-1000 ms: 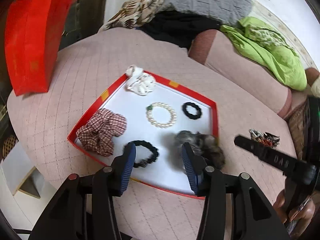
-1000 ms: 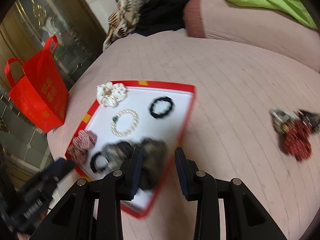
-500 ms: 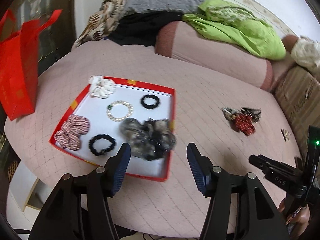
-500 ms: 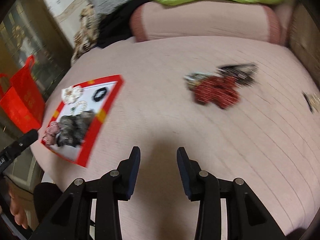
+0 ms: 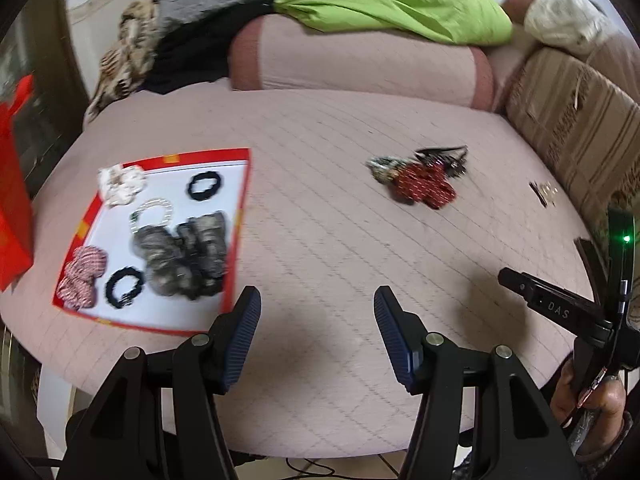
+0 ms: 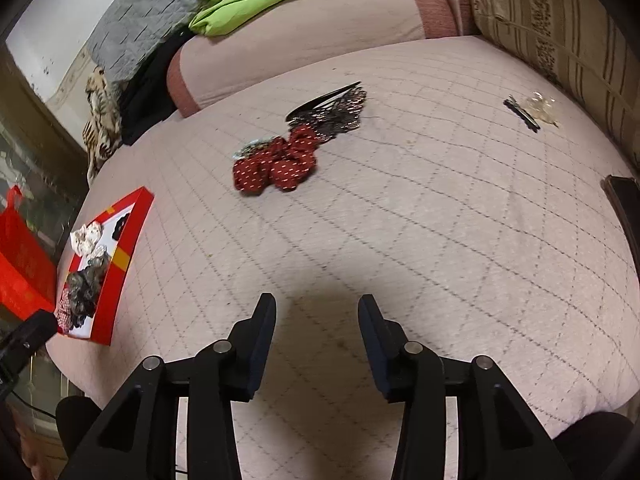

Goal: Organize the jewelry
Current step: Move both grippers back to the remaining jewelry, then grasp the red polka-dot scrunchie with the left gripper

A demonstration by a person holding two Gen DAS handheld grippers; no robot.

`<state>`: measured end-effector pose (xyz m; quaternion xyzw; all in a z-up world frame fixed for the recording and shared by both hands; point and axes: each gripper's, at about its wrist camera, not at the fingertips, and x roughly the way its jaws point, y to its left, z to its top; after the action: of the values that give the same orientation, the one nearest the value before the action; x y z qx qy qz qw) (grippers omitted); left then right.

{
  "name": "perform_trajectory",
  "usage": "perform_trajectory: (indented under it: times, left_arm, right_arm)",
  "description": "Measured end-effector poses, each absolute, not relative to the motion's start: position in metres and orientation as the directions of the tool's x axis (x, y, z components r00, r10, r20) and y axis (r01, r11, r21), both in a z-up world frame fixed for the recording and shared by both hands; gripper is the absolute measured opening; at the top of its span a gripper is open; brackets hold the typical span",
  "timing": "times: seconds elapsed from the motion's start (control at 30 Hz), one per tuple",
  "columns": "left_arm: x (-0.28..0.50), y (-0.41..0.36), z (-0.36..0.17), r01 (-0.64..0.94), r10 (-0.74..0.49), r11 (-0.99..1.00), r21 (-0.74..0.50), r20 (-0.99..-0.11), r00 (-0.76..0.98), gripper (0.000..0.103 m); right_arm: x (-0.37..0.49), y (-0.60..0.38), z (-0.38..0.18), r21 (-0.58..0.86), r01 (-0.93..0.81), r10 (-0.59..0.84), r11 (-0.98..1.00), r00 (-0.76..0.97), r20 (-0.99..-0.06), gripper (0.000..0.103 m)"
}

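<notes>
In the left wrist view, the left gripper (image 5: pixel 317 304) has swung away from the red tray (image 5: pixel 238 224), which now lies left of its jaws; they stand apart over bare quilt, empty. "DAS" reads on the right gripper (image 5: pixel 556 310), held by a hand (image 5: pixel 588 396) at far right. The red dotted scrunchie (image 5: pixel 424 186) lies well ahead.

In the right wrist view, the right gripper (image 6: pixel 317 312) tilts downward, jaws opening, nothing between. The scrunchie (image 6: pixel 276 166) lies ahead, slightly left; the tray (image 6: pixel 120 256) far left.
</notes>
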<state>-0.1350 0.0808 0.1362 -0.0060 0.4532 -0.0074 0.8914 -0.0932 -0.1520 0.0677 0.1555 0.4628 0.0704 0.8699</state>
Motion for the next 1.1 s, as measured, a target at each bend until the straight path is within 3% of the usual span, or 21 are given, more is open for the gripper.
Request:
perform_trajectory:
  times: [0.47,0.9,0.93,0.97,1.0,1.1]
  left_arm:
    - [-0.003,0.007,0.103,0.078,-0.095,0.995,-0.063,-0.841,0.532,0.058]
    - [0.083,-0.005,0.043,-0.014,-0.22,0.969,-0.247,-0.887,0.406,0.058]
    - [0.086,-0.008,0.039,-0.01,-0.232,0.967,-0.256,-0.892,0.389,0.049]
    - [0.088,-0.009,0.036,-0.011,-0.24,0.965,-0.263,-0.897,0.372,0.033]
    - [0.089,-0.01,0.032,-0.014,-0.243,0.965,-0.264,-0.906,0.348,0.005]
    - [0.078,-0.002,0.039,0.002,-0.231,0.969,-0.248,-0.9,0.369,0.006]
  right_arm:
    - [-0.054,-0.187,0.062,0.372,0.052,0.274,0.927,0.582,-0.765,0.048]
    - [-0.015,-0.2,0.062,0.391,0.08,0.274,0.917,0.588,-0.761,0.052]
    - [-0.014,-0.198,0.062,0.389,0.08,0.272,0.918,0.588,-0.762,0.052]
    - [-0.013,-0.197,0.062,0.386,0.078,0.27,0.919,0.588,-0.763,0.052]
    - [-0.013,-0.194,0.063,0.382,0.076,0.268,0.921,0.587,-0.764,0.052]
    - [-0.011,-0.192,0.063,0.378,0.068,0.271,0.923,0.582,-0.767,0.052]
